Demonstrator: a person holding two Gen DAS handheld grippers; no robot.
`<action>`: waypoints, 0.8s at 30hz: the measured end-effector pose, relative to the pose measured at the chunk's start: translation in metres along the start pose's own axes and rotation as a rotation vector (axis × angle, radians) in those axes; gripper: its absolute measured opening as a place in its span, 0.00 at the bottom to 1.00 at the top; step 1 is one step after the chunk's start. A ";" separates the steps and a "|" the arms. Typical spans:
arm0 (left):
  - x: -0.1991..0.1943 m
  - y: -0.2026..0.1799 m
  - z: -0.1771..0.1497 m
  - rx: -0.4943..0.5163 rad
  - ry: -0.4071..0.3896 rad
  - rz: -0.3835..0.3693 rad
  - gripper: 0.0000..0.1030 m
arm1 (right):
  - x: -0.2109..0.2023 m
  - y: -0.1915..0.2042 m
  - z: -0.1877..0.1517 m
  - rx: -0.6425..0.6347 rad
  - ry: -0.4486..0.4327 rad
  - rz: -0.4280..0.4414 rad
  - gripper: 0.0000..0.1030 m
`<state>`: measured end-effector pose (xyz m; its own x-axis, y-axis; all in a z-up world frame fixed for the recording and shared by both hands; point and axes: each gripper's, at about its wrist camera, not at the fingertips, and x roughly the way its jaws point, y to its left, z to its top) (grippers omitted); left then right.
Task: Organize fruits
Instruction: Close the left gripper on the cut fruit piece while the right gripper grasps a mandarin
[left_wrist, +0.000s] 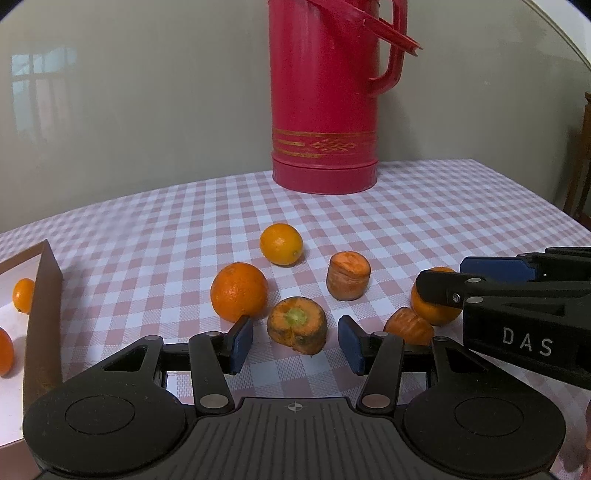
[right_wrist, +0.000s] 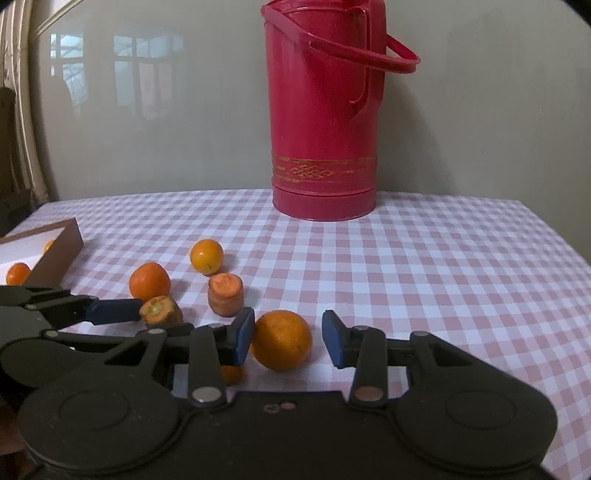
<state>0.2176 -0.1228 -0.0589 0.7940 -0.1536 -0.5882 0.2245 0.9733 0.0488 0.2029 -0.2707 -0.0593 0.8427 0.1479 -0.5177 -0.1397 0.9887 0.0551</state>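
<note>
Oranges (right_wrist: 281, 339) look firm, round and smooth, apt to roll, so a hold across the widest middle suits best. This one lies on the table (right_wrist: 443, 266) in front of the flask (right_wrist: 323, 110), between the spread pads of the open right claw (right_wrist: 288, 339). The left claw (left_wrist: 295, 341), also open, straddles a carrot stub (left_wrist: 297, 325) beside it.
</note>
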 end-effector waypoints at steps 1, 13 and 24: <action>0.000 0.000 0.000 -0.001 0.000 0.001 0.51 | 0.000 0.001 0.000 -0.001 0.000 0.000 0.31; -0.001 0.002 0.000 -0.006 0.001 0.002 0.51 | 0.003 0.002 -0.004 -0.012 0.028 0.003 0.30; 0.003 0.001 0.002 -0.004 0.000 -0.004 0.39 | 0.012 -0.011 -0.005 0.086 0.068 0.051 0.32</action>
<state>0.2210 -0.1221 -0.0589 0.7929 -0.1575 -0.5886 0.2256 0.9733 0.0435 0.2118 -0.2794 -0.0707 0.7978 0.1992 -0.5690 -0.1341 0.9788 0.1547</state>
